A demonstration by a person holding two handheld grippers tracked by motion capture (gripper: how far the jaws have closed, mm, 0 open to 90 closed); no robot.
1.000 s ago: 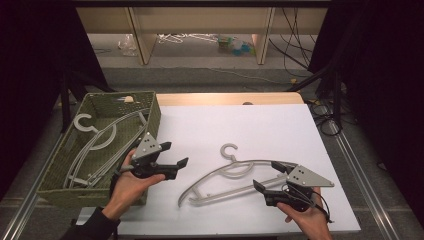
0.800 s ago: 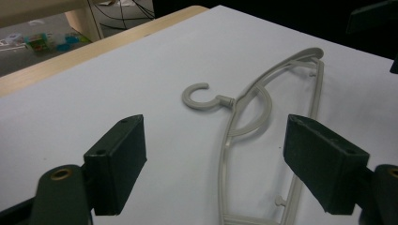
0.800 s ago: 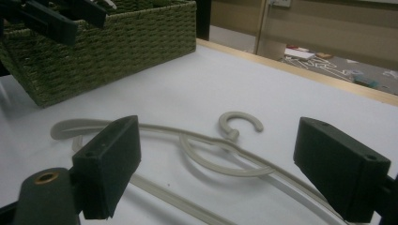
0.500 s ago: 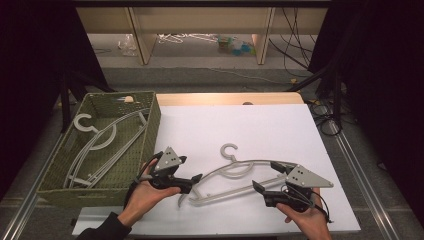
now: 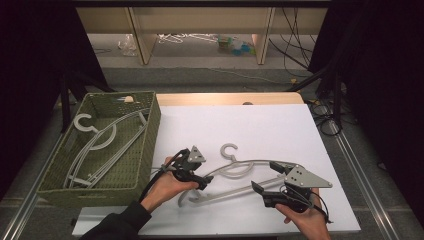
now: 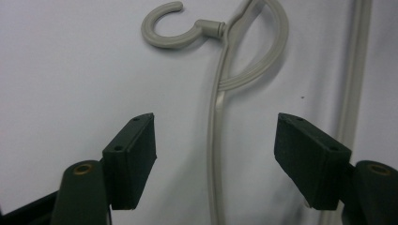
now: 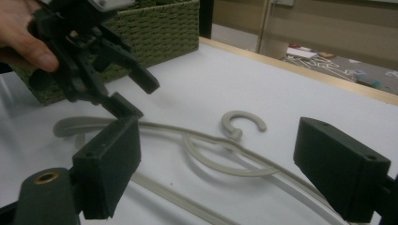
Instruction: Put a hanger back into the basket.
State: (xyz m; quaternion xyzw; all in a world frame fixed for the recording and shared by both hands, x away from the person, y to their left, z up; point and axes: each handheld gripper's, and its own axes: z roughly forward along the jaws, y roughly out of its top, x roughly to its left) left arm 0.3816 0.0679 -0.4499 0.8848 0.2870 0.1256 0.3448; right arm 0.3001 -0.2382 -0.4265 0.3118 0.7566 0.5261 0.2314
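One hanger (image 5: pixel 235 172) lies between both spread, empty pairs of fingers (image 6: pixel 131 159); others already fill the basket (image 5: pixel 145 145).

Green woven basket (image 5: pixel 145 150) sits at the worktop's (image 5: pixel 260 130) left edge, with grey hangers (image 5: pixel 95 142) lying inside it. Wooden shelf legs (image 5: pixel 140 37) and cables (image 5: pixel 300 50) beyond the far edge.

No legible text, label, brand, number or sign appears on any surface in the three views. The grey hanger (image 5: pixel 235 172), the woven green basket (image 5: pixel 145 145), the white table top (image 5: pixel 260 125) and both grippers carry no readable marking; items on the far floor are too small and blurred to read.
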